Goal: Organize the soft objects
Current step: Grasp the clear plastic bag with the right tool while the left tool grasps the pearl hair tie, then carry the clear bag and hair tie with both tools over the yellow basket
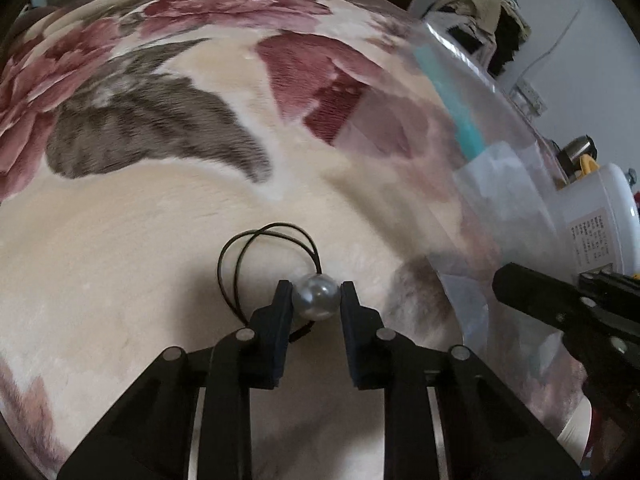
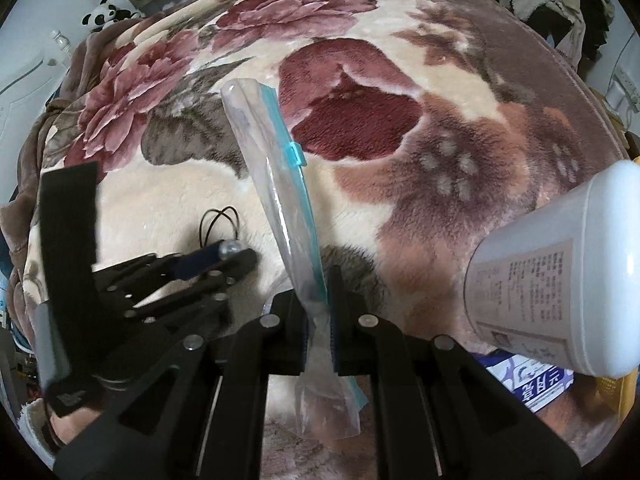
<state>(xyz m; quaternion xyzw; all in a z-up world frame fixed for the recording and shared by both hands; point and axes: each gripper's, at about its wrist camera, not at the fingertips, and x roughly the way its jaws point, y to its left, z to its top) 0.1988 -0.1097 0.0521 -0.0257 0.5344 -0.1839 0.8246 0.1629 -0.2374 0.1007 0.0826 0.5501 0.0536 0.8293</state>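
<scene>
One pearl hair tie (image 1: pixel 315 297), one zip bag (image 2: pixel 280 184), seemingly empty.

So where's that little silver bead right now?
The silver bead sits pinched in the left tool on the floral blanket, left of the plastic bag.

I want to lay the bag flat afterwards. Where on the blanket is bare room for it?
Free: the cream patch left of the hair tie, and the red flower area right of the zip bag. Crowded: the near right edge, where the white bottle lies, and around the left gripper.
</scene>
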